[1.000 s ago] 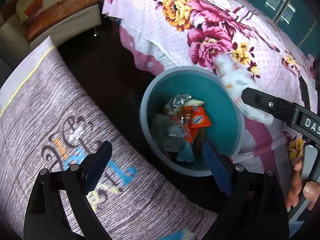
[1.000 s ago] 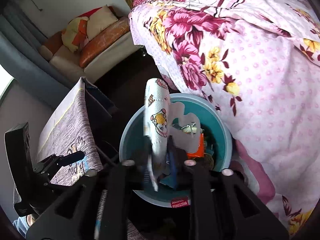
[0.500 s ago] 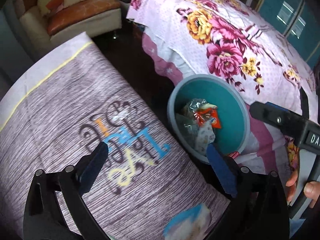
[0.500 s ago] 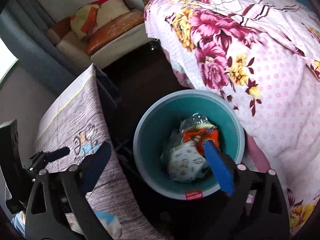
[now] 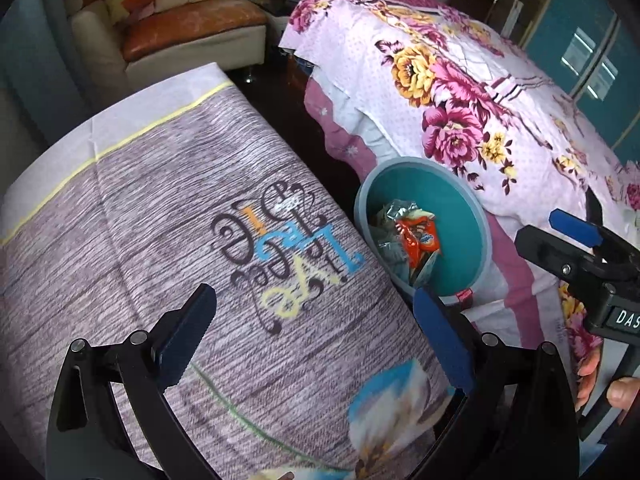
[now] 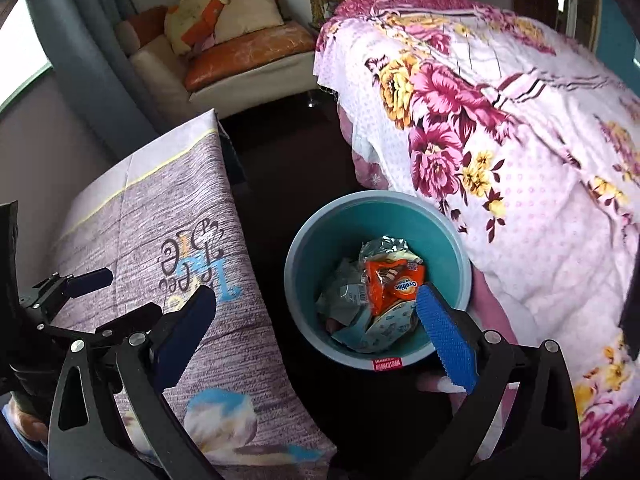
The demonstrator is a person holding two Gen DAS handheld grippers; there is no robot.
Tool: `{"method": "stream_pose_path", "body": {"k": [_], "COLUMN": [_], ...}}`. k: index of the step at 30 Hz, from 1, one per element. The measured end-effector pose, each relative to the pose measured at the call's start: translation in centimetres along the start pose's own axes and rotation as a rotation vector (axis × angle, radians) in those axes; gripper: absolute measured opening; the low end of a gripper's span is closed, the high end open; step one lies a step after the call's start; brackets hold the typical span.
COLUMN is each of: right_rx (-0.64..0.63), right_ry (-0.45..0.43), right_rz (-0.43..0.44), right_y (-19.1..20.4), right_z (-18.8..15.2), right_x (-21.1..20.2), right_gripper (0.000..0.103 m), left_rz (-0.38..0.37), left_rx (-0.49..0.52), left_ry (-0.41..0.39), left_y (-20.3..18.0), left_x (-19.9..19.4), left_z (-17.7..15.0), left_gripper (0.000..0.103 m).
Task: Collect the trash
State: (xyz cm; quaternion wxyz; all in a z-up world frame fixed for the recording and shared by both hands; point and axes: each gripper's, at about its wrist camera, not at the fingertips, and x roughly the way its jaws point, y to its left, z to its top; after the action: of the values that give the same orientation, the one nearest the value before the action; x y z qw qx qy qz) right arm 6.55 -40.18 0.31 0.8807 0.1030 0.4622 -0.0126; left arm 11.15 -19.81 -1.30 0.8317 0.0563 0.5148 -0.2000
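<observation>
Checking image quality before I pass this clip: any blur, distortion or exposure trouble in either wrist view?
Left wrist view: strong fisheye bending with dark corners; the flower print on the tablecloth at the bottom edge is smeared, while the bin reads sharp. Right wrist view: same bending; the window at far left is blown out, the floor nearly black, and the orange wrapper label is legible.

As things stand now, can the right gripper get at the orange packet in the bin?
Probably yes. The right gripper hangs open and empty above the bin, and the orange packet lies on top of the other wrappers with nothing over it.
</observation>
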Motion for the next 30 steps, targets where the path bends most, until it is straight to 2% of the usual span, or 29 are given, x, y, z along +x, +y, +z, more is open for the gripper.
{"method": "stream_pose_path", "body": {"k": [12, 30], "right_rx": [-0.034, -0.055], "right_ry": [-0.004, 0.006], "right_rz": [0.009, 0.018], "right_y": [1.8, 3.2], "right_z": [-1.4, -1.8], "right_x": [-2.2, -2.1], "right_gripper": [0.096, 0.096], "left_rz": [0.014, 0.037], "left_rx": [-0.053, -0.103], "left_ry": [-0.033, -0.037], "left_y": [2.0, 3.8], "left_x": [-2.6, -2.7], "left_z": [-2.4, -3.4], "left_gripper": [0.099, 0.099]}}
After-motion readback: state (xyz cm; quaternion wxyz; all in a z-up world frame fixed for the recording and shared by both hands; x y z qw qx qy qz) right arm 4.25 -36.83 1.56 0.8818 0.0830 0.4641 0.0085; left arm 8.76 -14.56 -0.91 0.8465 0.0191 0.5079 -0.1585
